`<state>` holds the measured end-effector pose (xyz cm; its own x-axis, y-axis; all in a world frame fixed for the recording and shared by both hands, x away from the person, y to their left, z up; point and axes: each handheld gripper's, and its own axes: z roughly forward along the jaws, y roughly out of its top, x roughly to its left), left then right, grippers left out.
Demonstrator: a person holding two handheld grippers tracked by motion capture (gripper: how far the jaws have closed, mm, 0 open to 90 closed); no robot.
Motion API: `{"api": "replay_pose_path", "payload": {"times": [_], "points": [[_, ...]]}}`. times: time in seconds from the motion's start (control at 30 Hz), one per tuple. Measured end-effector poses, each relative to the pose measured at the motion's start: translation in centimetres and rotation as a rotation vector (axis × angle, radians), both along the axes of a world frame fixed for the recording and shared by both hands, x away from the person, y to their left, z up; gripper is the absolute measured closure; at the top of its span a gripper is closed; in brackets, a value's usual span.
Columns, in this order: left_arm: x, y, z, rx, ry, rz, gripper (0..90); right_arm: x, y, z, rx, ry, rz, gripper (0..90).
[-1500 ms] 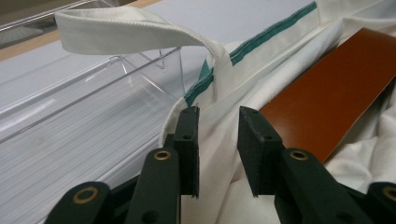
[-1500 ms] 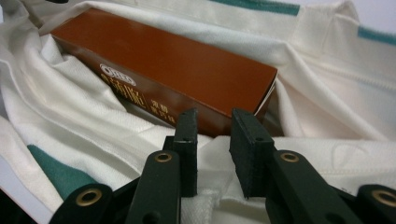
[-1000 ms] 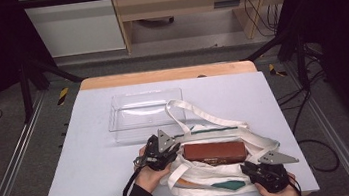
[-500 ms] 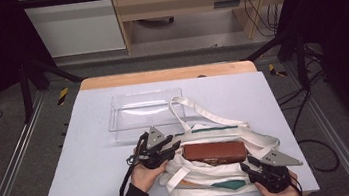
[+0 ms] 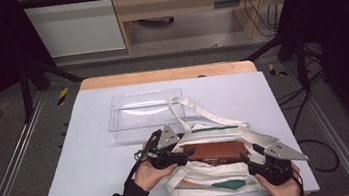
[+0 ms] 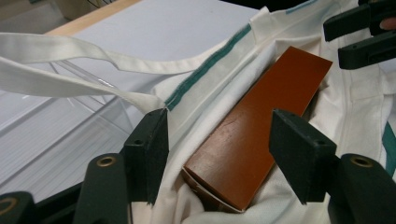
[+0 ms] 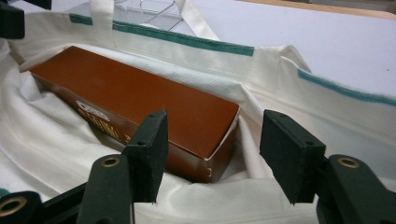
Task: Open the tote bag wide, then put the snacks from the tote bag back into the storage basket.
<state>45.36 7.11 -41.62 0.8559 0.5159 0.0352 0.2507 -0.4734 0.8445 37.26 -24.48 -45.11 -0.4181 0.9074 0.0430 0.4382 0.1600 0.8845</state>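
A white cloth tote bag (image 5: pixel 223 182) with green trim lies at the table's near edge, its straps trailing toward the back. A brown box (image 5: pixel 217 152) lies in its open mouth. My left gripper (image 5: pixel 185 156) is at the box's left end; its jaws have just been opening and stand open, with the box (image 6: pixel 261 126) and bag cloth (image 6: pixel 205 93) loose between them. At the box's right end my right gripper (image 5: pixel 247 162) has also just been opening, and the box's corner (image 7: pixel 196 121) sits between its open jaws, untouched.
A clear plastic tray (image 5: pixel 145 114) stands just behind the bag, with a bag strap (image 5: pixel 199 107) lying beside it. The white tabletop (image 5: pixel 93 153) has free room to the left and at the back right. Black frame rails run along both sides.
Both grippers' jaws have spread apart and no longer pinch the bag. The left gripper has lifted a little. The bag's rim now lies slack around the box.
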Motion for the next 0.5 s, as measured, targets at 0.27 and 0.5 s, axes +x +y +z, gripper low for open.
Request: {"api": "replay_pose_path", "payload": {"times": [0.27,0.5], "points": [[0.9,-1.2,-1.6,0.078,0.046,-0.062,26.9,-0.1,-0.8,-0.4,0.007,0.024,-0.018,39.4],[1.3,-2.1,-2.3,0.138,0.043,-0.114,20.9,-0.2,-1.0,-0.6,0.006,0.032,-0.008,38.0]]}}
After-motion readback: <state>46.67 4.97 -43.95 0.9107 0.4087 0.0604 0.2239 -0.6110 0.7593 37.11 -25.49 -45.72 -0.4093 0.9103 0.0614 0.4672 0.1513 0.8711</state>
